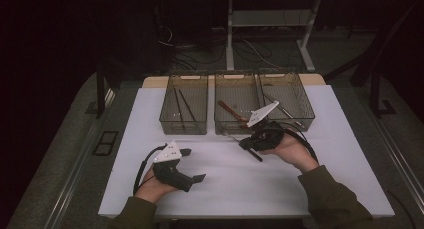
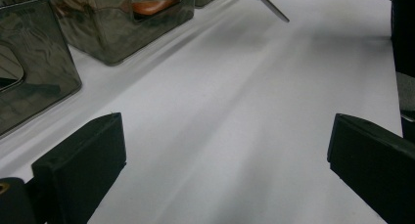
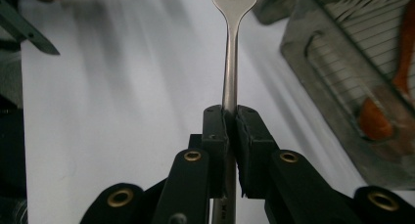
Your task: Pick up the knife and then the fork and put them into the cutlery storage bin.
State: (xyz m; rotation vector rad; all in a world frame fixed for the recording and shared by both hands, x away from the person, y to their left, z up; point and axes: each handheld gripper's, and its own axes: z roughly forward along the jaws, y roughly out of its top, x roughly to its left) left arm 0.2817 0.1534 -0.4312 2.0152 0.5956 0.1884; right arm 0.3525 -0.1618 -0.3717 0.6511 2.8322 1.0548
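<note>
Spoon: a metal spoon [image 3: 234,18] is pinched by its handle in the right gripper [image 3: 229,128], bowl end sticking out past the jaws, carried above the white table top [image 1: 225,174] just in front of the middle basket [image 1: 235,123].
Right gripper: jaws pressed together on the handle; the grip sits well back on the handle, which I judge leaves the bowl free to go into a basket first.
Left gripper: the left gripper [image 1: 192,165] lies low on the table, well to the left of the middle basket, jaws spread with nothing between them; it looks parked.
Middle basket: holds reddish-brown wooden utensils [image 1: 230,110]; sorting by kind seems the aim.
Left basket: the left basket [image 1: 184,124] holds dark chopsticks [image 1: 183,106].
Right basket: the right basket [image 1: 300,101] holds metal pieces [image 1: 285,110], the likely home for the spoon.
Writing: faint marks low on the spoon's handle, too blurred to read.
</note>
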